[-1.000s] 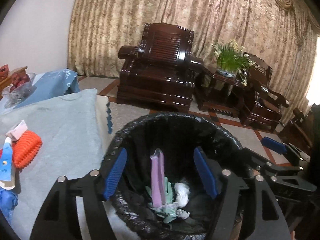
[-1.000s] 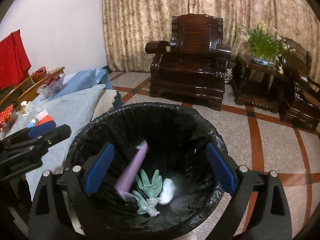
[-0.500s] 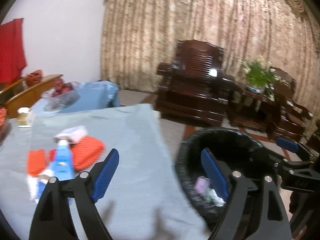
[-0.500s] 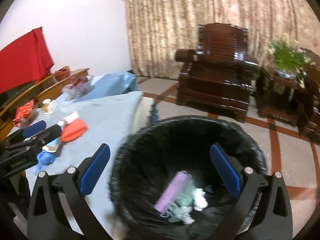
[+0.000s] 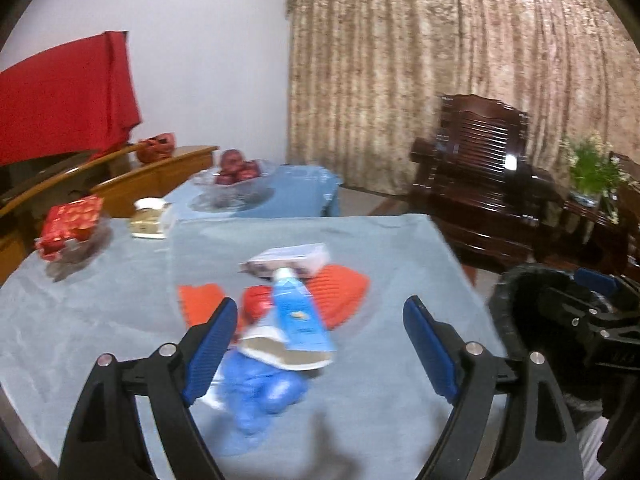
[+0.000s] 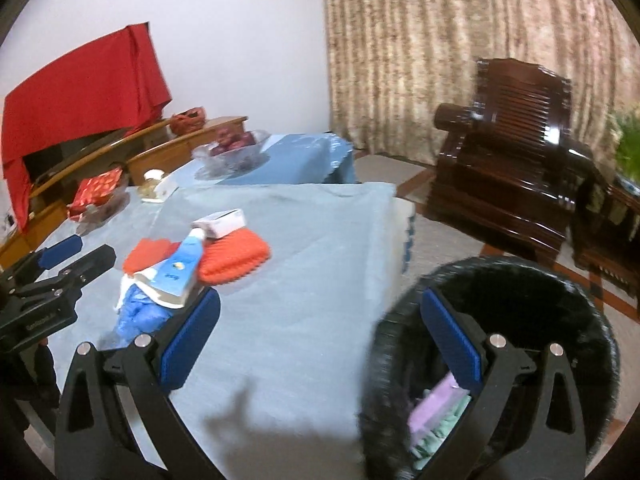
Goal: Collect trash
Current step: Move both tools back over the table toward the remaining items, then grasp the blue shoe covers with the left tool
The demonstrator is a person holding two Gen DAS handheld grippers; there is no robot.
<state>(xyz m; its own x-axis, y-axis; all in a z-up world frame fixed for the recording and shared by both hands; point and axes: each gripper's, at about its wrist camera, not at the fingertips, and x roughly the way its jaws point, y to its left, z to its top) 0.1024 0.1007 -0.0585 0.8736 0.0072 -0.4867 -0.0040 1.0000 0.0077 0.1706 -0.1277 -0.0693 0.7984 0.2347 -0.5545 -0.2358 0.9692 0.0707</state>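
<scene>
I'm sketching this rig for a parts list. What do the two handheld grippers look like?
Both match: the left gripper and right gripper have matte black angular frames with triangular cut-outs and silver pivot bolts, and their jaws carry ribbed blue pads. The right wrist view shows small white lettering on the left one's body, too blurred to read.

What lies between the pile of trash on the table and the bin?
Only bare blue tablecloth separates the pile from the bin, clearest in the right wrist view.
</scene>
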